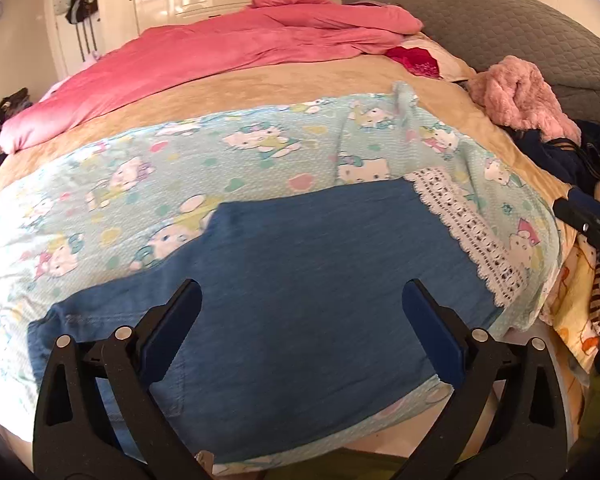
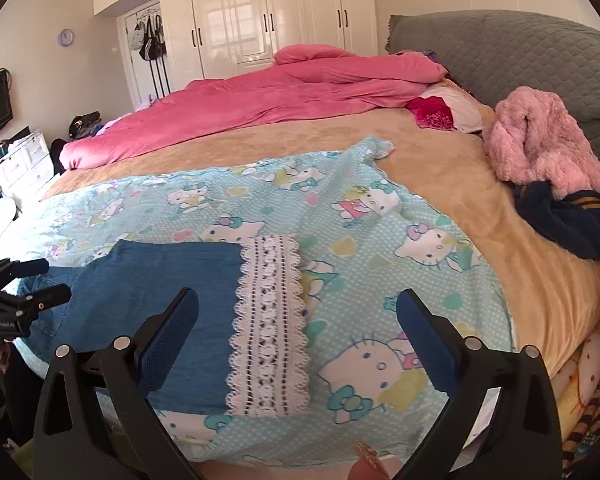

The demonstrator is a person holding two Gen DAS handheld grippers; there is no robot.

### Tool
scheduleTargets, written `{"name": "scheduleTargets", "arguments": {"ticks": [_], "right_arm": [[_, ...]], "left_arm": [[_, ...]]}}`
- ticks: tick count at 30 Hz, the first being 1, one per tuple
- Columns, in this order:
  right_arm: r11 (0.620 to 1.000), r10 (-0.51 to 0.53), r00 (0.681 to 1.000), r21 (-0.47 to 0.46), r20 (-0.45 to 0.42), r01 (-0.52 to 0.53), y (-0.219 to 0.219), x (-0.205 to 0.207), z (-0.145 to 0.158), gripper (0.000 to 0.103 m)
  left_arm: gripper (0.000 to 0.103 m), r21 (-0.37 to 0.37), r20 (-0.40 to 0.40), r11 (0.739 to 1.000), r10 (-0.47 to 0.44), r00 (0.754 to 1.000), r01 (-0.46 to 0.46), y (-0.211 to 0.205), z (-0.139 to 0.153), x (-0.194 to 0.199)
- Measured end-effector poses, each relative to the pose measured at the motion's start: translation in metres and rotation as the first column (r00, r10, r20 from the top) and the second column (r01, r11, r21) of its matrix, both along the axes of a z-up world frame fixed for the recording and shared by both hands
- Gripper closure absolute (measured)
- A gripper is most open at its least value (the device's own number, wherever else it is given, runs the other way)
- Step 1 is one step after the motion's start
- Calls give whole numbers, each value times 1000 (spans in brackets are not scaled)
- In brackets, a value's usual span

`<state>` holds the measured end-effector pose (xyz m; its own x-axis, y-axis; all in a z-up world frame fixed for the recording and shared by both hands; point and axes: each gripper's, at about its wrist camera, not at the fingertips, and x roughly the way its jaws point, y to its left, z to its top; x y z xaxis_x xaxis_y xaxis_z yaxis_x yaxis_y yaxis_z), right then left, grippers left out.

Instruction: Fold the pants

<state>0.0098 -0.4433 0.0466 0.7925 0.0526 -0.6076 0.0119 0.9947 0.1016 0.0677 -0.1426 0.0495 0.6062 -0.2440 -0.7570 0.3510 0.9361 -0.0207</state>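
Seemingly, in the left wrist view, the left gripper hangs wide open and empty above the blue pants, which lie flat at the near edge of the cartoon-print sheet. A pinch here could gather the sheet along with the denim, dragging both.

From the right wrist view, the right gripper is likewise spread wide, holding nothing, over the white lace cuff at the pants' right end. The lace looks flimsy; grabbing one layer only would likely skew the fold, and the fabric may slide off the near bed edge.
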Motion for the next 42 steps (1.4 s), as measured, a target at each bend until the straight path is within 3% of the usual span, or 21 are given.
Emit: {"name": "scheduleTargets", "arguments": {"ticks": [11, 27, 37, 42], "right_arm": [[999, -11, 1000, 30, -29, 12, -8, -3, -25, 4], [995, 51, 993, 92, -109, -41, 12, 4, -62, 4], [992, 69, 979, 117, -193, -47, 22, 15, -95, 4], [985, 62, 982, 172, -178, -31, 17, 14, -100, 4]], "left_arm": [[8, 27, -8, 997, -76, 997, 76, -46, -5, 35], [8, 27, -89, 986, -161, 983, 164, -83, -41, 111], [8, 101, -92, 968, -221, 971, 230, -102, -58, 135], [8, 115, -112, 959, -248, 962, 261, -112, -71, 140]]}}
